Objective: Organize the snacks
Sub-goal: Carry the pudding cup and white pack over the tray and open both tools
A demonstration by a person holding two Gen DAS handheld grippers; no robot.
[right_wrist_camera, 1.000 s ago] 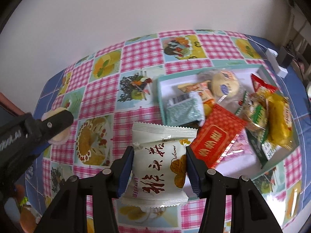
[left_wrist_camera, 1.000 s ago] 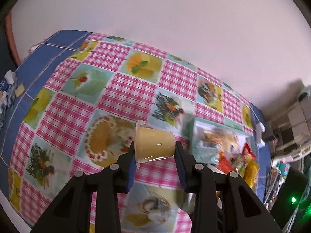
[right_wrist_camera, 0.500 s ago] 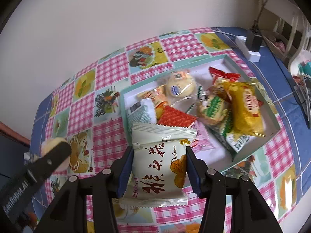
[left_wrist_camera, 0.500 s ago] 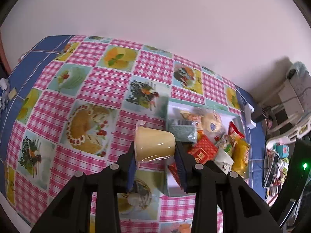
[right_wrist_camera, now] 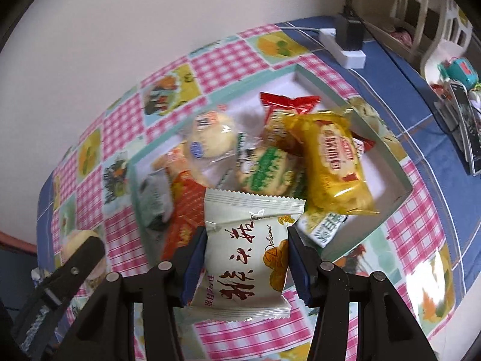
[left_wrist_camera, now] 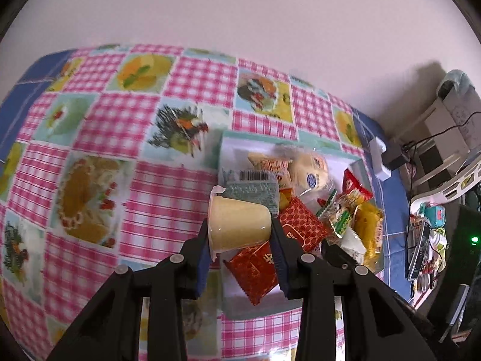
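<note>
One checked tablecloth, white wall

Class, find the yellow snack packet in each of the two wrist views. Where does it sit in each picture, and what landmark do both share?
Left wrist view: the yellow snack packet lies right of centre, at the tray's right end.
Right wrist view: the packet lies at centre right, on top of the pile.
Shared landmark: the pale green tray on the checked tablecloth.
</note>
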